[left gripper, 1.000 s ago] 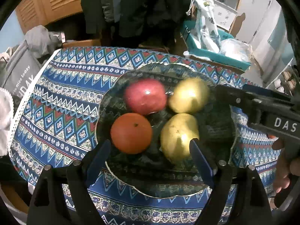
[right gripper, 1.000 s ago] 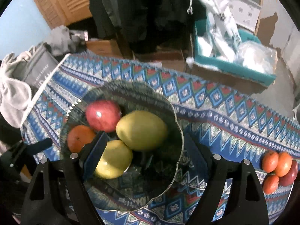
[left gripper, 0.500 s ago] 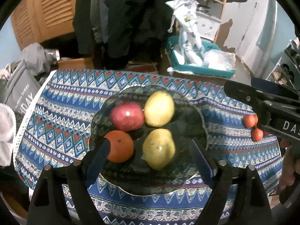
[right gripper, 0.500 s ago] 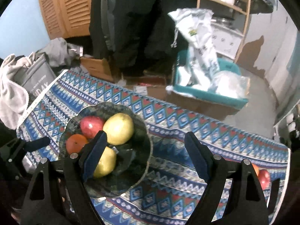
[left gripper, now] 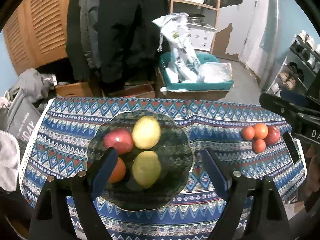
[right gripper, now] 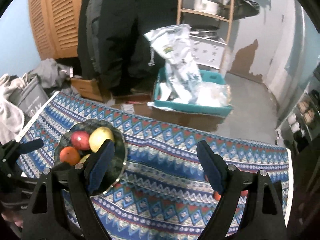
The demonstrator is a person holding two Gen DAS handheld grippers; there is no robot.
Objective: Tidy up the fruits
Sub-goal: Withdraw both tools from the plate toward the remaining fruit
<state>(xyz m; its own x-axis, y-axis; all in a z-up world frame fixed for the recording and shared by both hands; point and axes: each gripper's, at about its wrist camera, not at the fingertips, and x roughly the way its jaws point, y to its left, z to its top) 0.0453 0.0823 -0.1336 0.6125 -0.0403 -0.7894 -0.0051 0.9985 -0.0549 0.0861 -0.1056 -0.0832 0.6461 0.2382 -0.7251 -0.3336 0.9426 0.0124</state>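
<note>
Here both of our claws, the left claw and the right claw, stand spread and empty above the desk under its patterned blue cloth. We judge the small cluster of loose red and orange fruits near the desk's right end firm, smooth and apt to roll, so we would pinch one across its widest part. The dark scalloped glass plate already holds four fruits. Only the left wrist view shows that cluster whole; the right wrist view hides most of it behind its own finger.
</note>
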